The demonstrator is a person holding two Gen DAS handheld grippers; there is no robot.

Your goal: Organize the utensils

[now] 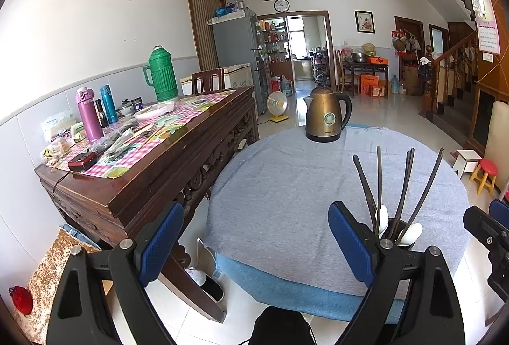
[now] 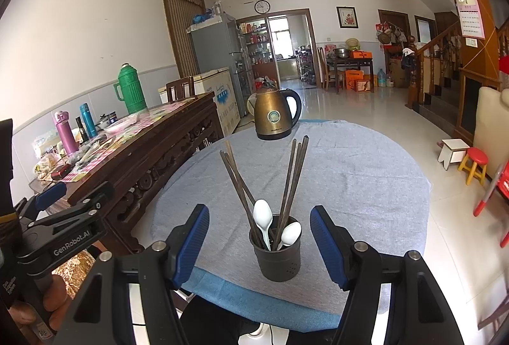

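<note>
A dark utensil cup (image 2: 280, 259) stands near the front edge of the round table with the grey-blue cloth (image 2: 350, 179). It holds several dark chopsticks (image 2: 294, 176) and two white spoons (image 2: 263, 217). My right gripper (image 2: 259, 246) is open and empty, its blue pads on either side of the cup, not touching it. My left gripper (image 1: 254, 236) is open and empty, to the left of the cup (image 1: 397, 233), over the table's front left edge. The left gripper also shows in the right wrist view (image 2: 57, 195).
A brass kettle (image 2: 275, 117) stands at the table's far side. A dark wooden sideboard (image 1: 165, 160) with flasks, a green thermos (image 1: 162, 74) and clutter is to the left. A red stool (image 2: 475, 165) and small white stool (image 2: 453, 152) stand on the floor at right.
</note>
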